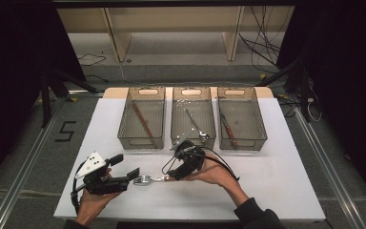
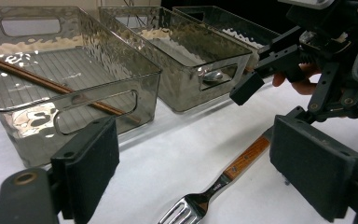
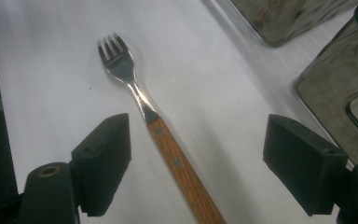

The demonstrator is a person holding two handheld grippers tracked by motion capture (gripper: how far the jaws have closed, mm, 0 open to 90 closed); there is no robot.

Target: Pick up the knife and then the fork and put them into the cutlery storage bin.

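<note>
While the right gripper is being held wide open, the fork is lying flat between its two black pads and is not being touched by them. The wooden handle could be missed if the pads are being closed too high, and then the fork could be pushed away and spun on the smooth white table. It could also be pinched at just one edge, so it could tip and drop. The left gripper is being held wide open too, close to the fork's prongs, and the two claws could be bumped together.

The fork is being seen near the front edge of the table, about in the middle. Its head is shiny metal, thin and curved, and its handle is brown wood with small rivets. Farther back, three see-through grey bins with wavy walls are being kept in a row. Chopsticks are resting in the left bin, and thin shiny cutlery in the middle one.
</note>
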